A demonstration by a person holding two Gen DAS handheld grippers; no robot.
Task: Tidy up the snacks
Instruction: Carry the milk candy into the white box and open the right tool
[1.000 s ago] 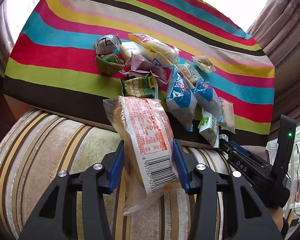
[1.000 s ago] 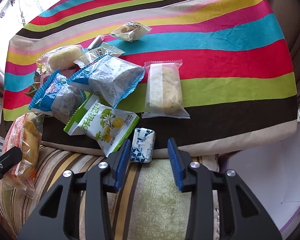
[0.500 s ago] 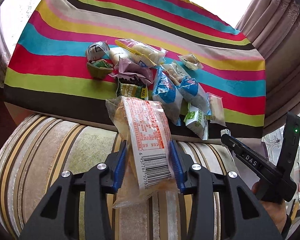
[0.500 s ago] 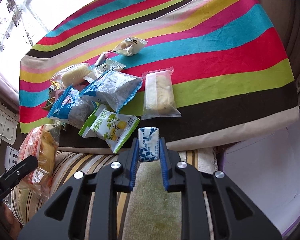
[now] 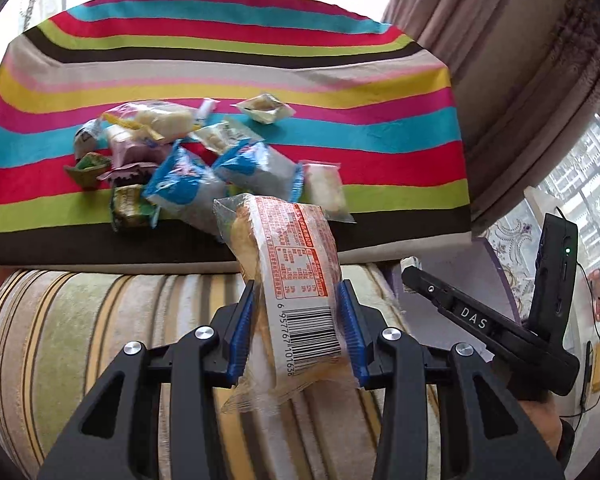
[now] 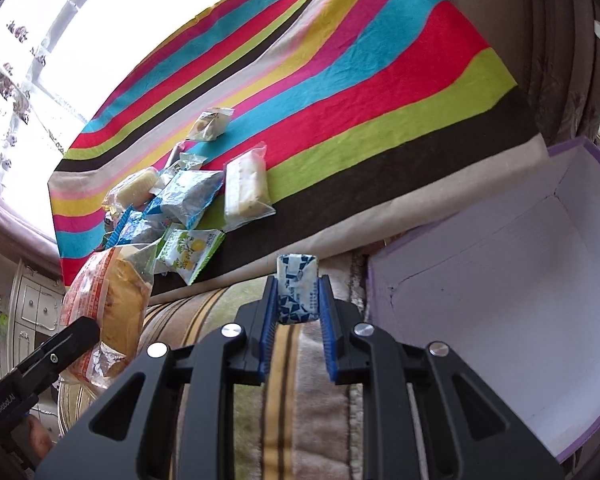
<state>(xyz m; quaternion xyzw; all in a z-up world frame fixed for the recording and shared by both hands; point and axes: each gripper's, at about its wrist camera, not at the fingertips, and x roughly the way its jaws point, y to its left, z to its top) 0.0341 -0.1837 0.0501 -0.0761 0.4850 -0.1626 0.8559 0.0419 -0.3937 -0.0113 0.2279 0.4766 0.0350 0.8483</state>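
Observation:
My left gripper (image 5: pixel 297 322) is shut on a clear bread packet with red print and a barcode (image 5: pixel 288 276), held over the striped cushion. My right gripper (image 6: pixel 297 300) is shut on a small blue-and-white wrapped candy (image 6: pixel 297 292). A heap of snack packets (image 5: pixel 188 160) lies on the striped cloth (image 5: pixel 380 132): blue-and-white bags, a clear cake bar (image 6: pixel 246 188), a green lemon-print packet (image 6: pixel 188 249), a small pale packet (image 6: pixel 210 124). To the right stands an open box with a white inside and purple rim (image 6: pixel 500 296). The bread packet (image 6: pixel 108 300) also shows at left in the right wrist view.
A beige striped plush cushion (image 5: pixel 100 340) lies in front of the cloth-covered table. Curtains (image 5: pixel 520 60) hang at the right, a bright window behind. The right gripper's body (image 5: pixel 500 328) reaches in at right in the left wrist view. A white cabinet (image 6: pixel 32 308) stands at the far left.
Both grippers have swung rightward and risen a little, rolling as they went. The right gripper closed on the blue-and-white candy and lifted it; the purple-rimmed box has come into view.

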